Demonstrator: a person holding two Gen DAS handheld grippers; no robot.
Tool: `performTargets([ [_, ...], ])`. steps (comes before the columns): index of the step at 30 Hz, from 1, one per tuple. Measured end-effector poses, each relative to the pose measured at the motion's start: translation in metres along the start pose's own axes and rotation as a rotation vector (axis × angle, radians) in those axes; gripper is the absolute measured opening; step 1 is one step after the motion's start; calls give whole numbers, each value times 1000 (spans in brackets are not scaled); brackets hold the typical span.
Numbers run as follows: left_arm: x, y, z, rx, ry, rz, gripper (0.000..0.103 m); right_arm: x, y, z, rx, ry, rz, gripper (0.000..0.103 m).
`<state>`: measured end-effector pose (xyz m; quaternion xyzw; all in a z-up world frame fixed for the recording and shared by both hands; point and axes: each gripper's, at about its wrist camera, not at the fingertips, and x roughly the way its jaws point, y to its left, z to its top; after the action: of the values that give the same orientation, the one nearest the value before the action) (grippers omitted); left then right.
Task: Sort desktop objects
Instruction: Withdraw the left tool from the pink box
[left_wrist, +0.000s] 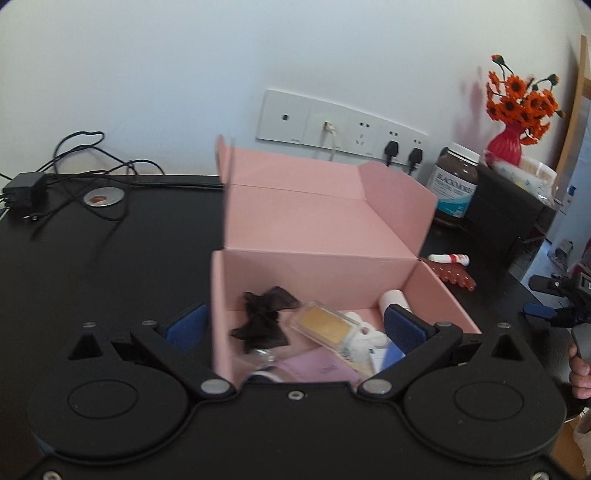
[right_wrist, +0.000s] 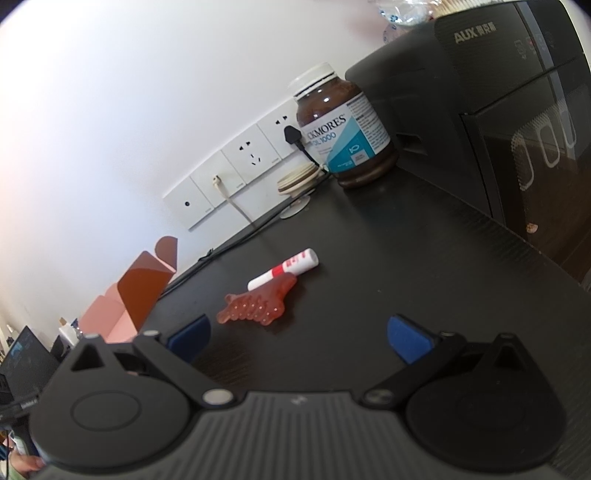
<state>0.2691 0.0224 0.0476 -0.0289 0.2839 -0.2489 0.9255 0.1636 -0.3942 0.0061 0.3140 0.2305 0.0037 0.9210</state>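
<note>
Left wrist view: left gripper poised over the open pink box, jaws spread wide with nothing between the pads, one blue pad outside the box's left wall, the other inside near its right wall. Directly ahead of and below the jaws, items already gathered in the box: a black bow, a clear case with a yellow insert, something white and soft, a white tube. Lid flap propped up behind, presumably to keep the box open for more drops. Well to the right of the jaws, outside the box on the black desk, a red-and-white stick and a reddish hair claw, apparently yet to be sorted.

Right wrist view: right gripper low above the desk, jaws open and empty. Just ahead, roughly centred between the pads, the hair claw, touching the stick beyond it. Probably lined up for a grasp on the claw. Farther ahead, a brown supplement bottle by the wall sockets; box corner far left.
</note>
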Motion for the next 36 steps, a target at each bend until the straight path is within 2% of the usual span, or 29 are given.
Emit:
performTargets([
  [14, 12, -19, -3, 11, -12, 7, 103, -1, -3, 1, 18, -4, 12, 102],
  [20, 5, -18, -5, 18, -23, -21, 103, -1, -3, 1, 15, -4, 10, 102],
  [23, -6, -10, -6, 14, -83, -17, 103, -1, -1, 1, -4, 2, -1, 102],
  [26, -28, 1, -11, 8, -203, -8, 103, 0, 2, 1, -26, 9, -10, 102],
  [29, -47, 11, -16, 26, -298, 44, 103, 1, 5, 0, -47, 14, -24, 102],
  [36, -57, 46, -17, -50, -371, 164, 103, 6, 14, -3, -100, 38, -36, 102],
])
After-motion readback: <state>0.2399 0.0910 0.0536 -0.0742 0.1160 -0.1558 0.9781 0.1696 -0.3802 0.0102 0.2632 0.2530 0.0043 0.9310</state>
